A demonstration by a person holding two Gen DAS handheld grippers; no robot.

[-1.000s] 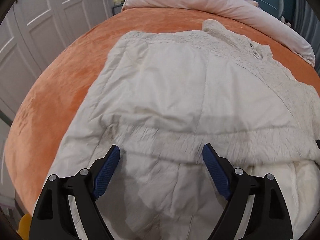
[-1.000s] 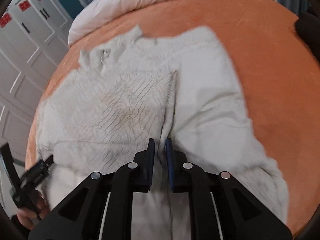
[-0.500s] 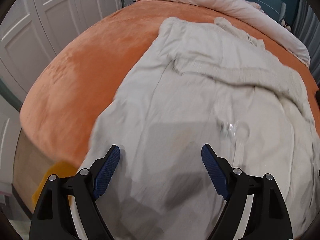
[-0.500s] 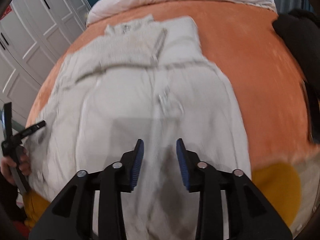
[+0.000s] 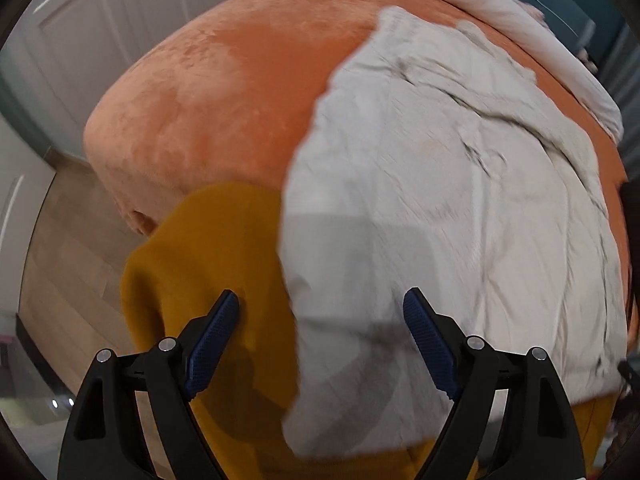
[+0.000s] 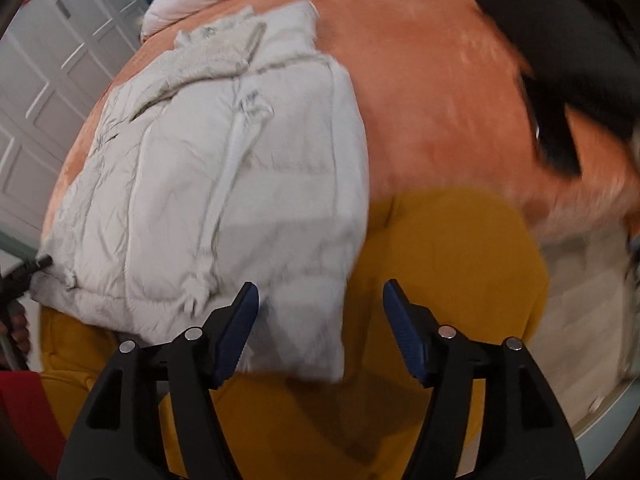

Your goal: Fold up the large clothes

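A cream puffer jacket (image 5: 432,184) lies spread on the orange bed (image 5: 224,80), its hem hanging over the near edge. In the right wrist view the jacket (image 6: 224,184) shows its zipper and a fleecy collar at the far end. My left gripper (image 5: 320,336) is open and empty above the jacket's near left hem corner. My right gripper (image 6: 320,328) is open and empty above the jacket's near right hem corner. The left gripper's tip also shows in the right wrist view (image 6: 24,276) at the jacket's left corner.
A mustard-yellow cloth (image 5: 208,264) hangs over the bed's near edge under the jacket; it also shows in the right wrist view (image 6: 448,264). A black garment (image 6: 560,56) lies far right. A white duvet (image 5: 480,12) is at the head. White wardrobe doors (image 6: 48,80) stand left.
Both grippers pulled back toward the bed's near edge. The right gripper let go of the jacket and opened wide. The jacket's lower part now lies unfolded toward me.
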